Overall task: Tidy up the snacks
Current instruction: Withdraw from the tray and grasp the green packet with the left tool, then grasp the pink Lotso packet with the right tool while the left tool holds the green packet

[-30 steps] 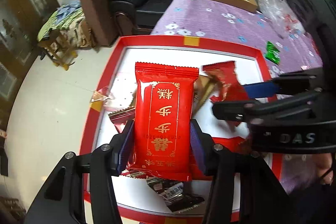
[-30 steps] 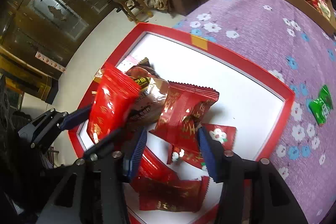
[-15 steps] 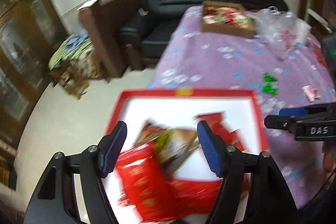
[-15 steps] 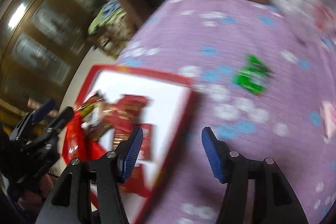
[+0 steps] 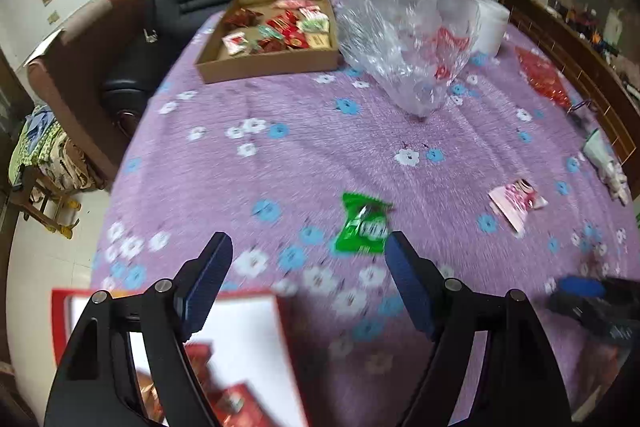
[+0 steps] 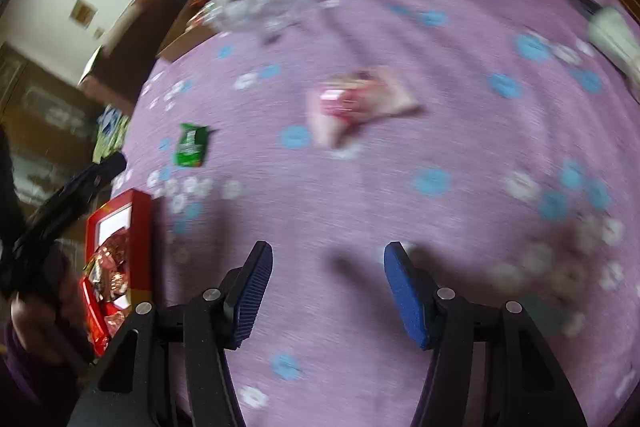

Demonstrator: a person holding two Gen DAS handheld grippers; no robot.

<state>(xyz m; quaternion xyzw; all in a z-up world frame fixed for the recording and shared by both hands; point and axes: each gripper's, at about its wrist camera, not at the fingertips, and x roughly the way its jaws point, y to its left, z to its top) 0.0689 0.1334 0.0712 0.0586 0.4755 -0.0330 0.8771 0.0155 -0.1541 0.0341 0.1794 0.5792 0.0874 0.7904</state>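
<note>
The left gripper (image 5: 308,279) hangs above the purple tablecloth (image 5: 304,147), jaws spread wide and empty, a green snack packet (image 5: 362,225) just beyond its right finger and the red tray (image 5: 286,323) below. The right gripper (image 6: 328,291) hovers likewise, wide apart and empty, with the pink snack packet (image 6: 356,105) well ahead on the cloth.

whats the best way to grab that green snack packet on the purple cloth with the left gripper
The green packet lies flat on the purple cloth, clear of other things. Come straight down from above with the open left gripper, fingers across its narrower width at the puffed middle, not the thin crimped ends, which probably would slip.
</note>
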